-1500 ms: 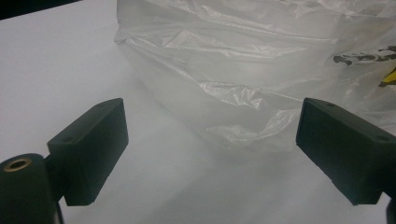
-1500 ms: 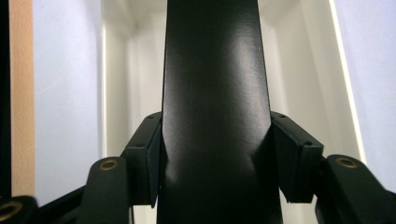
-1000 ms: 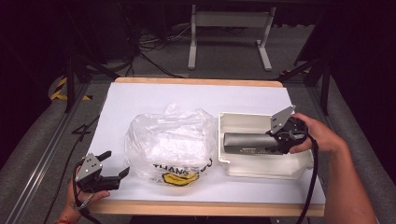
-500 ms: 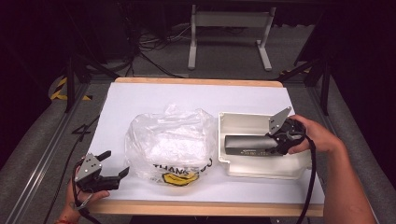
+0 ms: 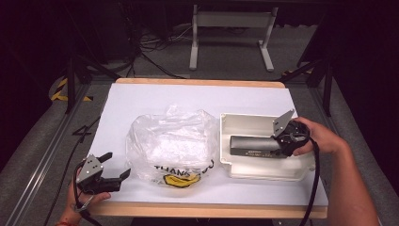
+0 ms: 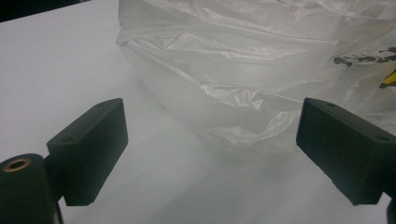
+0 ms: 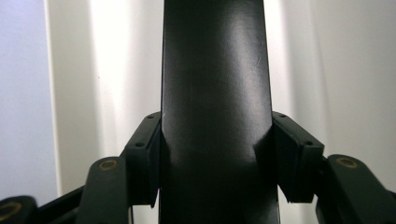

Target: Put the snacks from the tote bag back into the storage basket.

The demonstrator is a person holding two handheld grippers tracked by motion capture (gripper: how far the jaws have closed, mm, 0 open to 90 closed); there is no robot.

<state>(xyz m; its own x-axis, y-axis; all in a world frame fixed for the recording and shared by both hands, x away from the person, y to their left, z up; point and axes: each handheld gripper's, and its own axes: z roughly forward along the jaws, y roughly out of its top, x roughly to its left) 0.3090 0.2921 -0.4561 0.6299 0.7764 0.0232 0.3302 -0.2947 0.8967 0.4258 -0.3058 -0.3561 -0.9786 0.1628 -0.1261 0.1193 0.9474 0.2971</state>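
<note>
Right gripper (image 5: 278, 146) clamps the black bar (image 5: 251, 146) over the tray (image 5: 244, 123), seemingly to lift it out, while the left gripper (image 5: 117, 165) waits wide open, empty, beside the bag (image 5: 171, 141).

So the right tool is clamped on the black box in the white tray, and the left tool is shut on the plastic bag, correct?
Not quite. The left tool is open: in the left gripper view its jaws stand wide apart, short of the plastic bag, holding nothing. The rest holds: the right tool is clamped on the black box in the white tray.
</note>
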